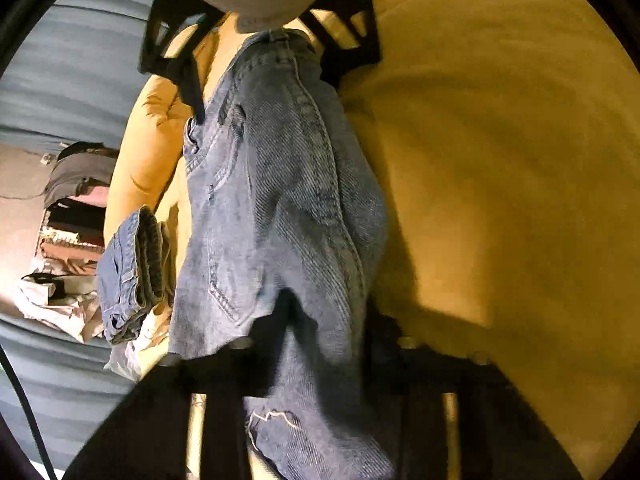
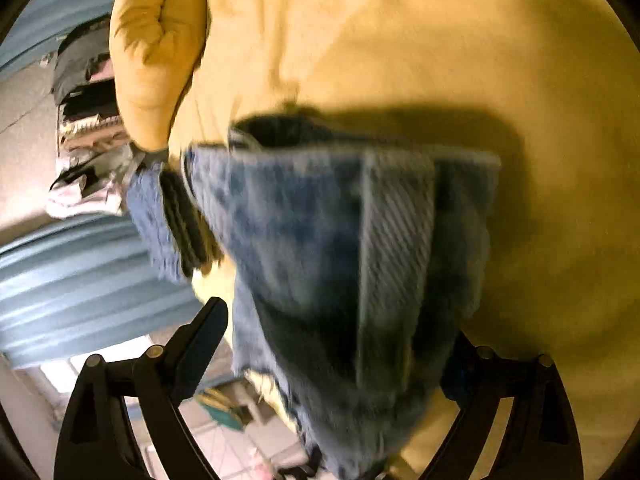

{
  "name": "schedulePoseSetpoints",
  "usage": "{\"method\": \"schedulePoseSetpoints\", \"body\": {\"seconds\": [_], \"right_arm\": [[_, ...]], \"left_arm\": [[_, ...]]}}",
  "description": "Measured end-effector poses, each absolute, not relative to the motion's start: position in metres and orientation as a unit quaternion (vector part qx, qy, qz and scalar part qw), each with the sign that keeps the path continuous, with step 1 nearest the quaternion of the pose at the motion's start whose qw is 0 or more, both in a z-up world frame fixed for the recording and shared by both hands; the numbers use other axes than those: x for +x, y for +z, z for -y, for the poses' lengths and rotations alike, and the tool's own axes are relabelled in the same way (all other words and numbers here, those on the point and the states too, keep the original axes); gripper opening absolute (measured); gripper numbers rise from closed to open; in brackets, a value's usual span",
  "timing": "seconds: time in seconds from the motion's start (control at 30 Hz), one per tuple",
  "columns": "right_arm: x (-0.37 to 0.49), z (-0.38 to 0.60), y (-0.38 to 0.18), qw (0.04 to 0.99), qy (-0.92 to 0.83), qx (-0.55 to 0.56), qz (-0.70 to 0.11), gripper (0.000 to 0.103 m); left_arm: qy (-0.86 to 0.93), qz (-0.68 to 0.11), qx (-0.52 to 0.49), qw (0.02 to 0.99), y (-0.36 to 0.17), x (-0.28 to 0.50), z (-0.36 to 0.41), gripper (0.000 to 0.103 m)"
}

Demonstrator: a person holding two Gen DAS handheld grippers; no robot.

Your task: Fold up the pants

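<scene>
Blue denim pants (image 1: 280,208) hang in the air above a yellow bed sheet (image 1: 500,160). My left gripper (image 1: 304,360) is shut on the denim at the bottom of the left wrist view; its fingers are mostly hidden by cloth. The right gripper (image 1: 264,28) shows at the top of that view, holding the waistband under a gloved hand. In the right wrist view the pants (image 2: 340,240) are blurred and drape between my right gripper's black fingers (image 2: 200,344); the grip point is hidden. A rolled leg cuff (image 1: 132,276) hangs at the left.
A yellow pillow (image 2: 156,48) lies at the bed's left end. A pile of folded clothes (image 1: 76,216) sits beyond the bed, left. A blue ribbed wall or curtain (image 1: 72,52) stands behind. Tiled floor (image 2: 240,448) shows below.
</scene>
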State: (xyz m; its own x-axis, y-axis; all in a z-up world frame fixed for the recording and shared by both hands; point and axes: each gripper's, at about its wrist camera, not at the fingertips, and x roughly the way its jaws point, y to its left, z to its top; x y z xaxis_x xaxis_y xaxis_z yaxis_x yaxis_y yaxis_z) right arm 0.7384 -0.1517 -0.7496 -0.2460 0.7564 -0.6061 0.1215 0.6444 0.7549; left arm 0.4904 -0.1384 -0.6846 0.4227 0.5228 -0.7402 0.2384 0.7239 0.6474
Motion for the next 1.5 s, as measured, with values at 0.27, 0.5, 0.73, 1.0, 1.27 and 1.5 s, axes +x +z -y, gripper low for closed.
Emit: {"method": "schedulePoseSetpoints", "body": {"seconds": [0.27,0.5,0.73,1.0,1.27,1.5], "right_arm": [[0.717,0.169,-0.701,0.57,0.266,0.304,-0.715,0.036],[0.668,0.188,-0.615,0.58,0.218,0.355,-0.7,0.034],[0.6,0.216,-0.519,0.568,0.179,0.408,-0.692,0.033],[0.546,0.162,-0.45,0.562,0.213,0.401,-0.691,0.033],[0.549,0.049,-0.441,0.577,0.198,0.411,-0.677,0.033],[0.612,-0.073,-0.447,0.598,0.187,0.5,-0.598,0.033]], "left_arm": [[0.073,-0.499,0.361,0.784,-0.627,0.485,0.108,0.009],[0.013,-0.456,0.405,0.793,-0.537,0.442,0.084,0.008],[-0.057,-0.428,0.461,0.775,-0.442,0.391,0.067,0.009],[-0.054,-0.408,0.525,0.745,-0.399,0.353,0.019,0.009],[-0.101,-0.394,0.532,0.743,-0.396,0.387,-0.112,0.009],[-0.165,-0.337,0.586,0.718,-0.388,0.483,-0.253,0.009]]}}
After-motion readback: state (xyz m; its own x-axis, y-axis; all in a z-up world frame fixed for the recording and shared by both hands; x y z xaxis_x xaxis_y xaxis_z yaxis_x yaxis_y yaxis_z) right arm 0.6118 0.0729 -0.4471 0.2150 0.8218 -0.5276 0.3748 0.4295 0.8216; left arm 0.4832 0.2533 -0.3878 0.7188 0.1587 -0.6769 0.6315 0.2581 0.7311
